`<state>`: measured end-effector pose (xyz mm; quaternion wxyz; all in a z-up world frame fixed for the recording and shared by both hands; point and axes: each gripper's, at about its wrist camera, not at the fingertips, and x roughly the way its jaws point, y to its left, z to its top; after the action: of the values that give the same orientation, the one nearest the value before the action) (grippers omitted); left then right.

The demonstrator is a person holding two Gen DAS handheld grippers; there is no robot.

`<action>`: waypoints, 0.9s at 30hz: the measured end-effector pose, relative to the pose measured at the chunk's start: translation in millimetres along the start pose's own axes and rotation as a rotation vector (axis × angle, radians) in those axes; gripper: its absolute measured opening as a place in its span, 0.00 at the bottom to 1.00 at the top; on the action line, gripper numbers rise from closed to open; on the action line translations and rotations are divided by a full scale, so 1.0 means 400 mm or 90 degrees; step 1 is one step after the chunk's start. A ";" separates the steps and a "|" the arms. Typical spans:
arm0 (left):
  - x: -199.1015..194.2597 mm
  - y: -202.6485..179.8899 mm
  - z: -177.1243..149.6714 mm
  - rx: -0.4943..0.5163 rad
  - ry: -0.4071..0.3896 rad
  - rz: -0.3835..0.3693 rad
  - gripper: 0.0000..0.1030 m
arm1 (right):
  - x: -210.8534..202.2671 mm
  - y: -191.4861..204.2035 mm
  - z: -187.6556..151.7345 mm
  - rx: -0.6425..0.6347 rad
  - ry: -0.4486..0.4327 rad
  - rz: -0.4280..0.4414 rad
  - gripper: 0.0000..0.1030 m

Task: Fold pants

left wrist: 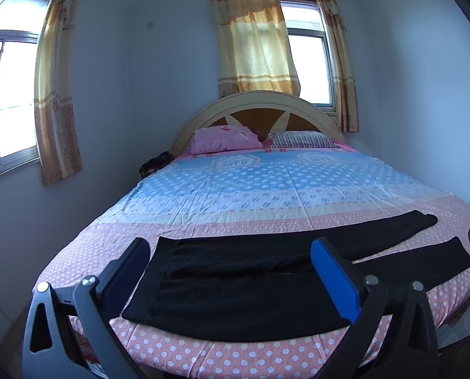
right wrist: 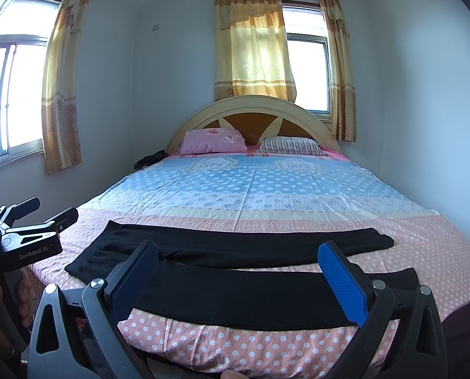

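Bedroom walls (left wrist: 159,72) are filling the upper half of both views, with a window (left wrist: 307,60) at upper centre and another window (left wrist: 4,94) at the left edge, each hung with yellow curtains (left wrist: 254,41). Below them a bed (left wrist: 266,186) is taking up the middle and lower part of each frame, covered in a blue and pink dotted sheet (right wrist: 266,189) and backed by a rounded headboard (left wrist: 260,110).

Black pants (left wrist: 235,284) are lying flat across the near end of the bed, in the lower half of both frames. The waist is sitting toward the lower left and the two legs are stretching toward the right, spread slightly apart. In the right wrist view the nearer leg (right wrist: 266,297) is running across the bottom of the frame.

A pink pillow (left wrist: 225,139) and a striped pillow (left wrist: 301,140) are resting side by side against the headboard, just above centre.

The left tongs (left wrist: 235,268) are hovering at the bottom of their own view with both fingers spread wide, holding nothing. The right tongs (right wrist: 244,271) are hovering at the bottom of theirs, likewise spread wide and holding nothing. The left tool (right wrist: 29,240) is also showing at the left edge of the right wrist view.
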<state>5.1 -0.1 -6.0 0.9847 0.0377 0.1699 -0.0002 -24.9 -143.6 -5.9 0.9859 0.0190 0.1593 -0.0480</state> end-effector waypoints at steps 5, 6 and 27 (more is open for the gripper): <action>0.000 -0.001 -0.001 -0.001 0.000 0.000 1.00 | 0.006 -0.002 -0.005 -0.002 0.004 0.000 0.99; 0.000 -0.001 0.000 0.000 0.001 0.000 1.00 | 0.009 0.000 -0.007 -0.003 0.005 -0.001 0.99; 0.109 0.036 -0.035 -0.009 0.066 0.005 1.00 | 0.178 -0.103 -0.054 0.017 0.079 0.040 0.99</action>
<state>41.5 15.7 -32.7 0.9749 0.0312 0.2205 0.0069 31.6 -189.8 -49.7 0.9748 0.0398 0.2186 -0.0180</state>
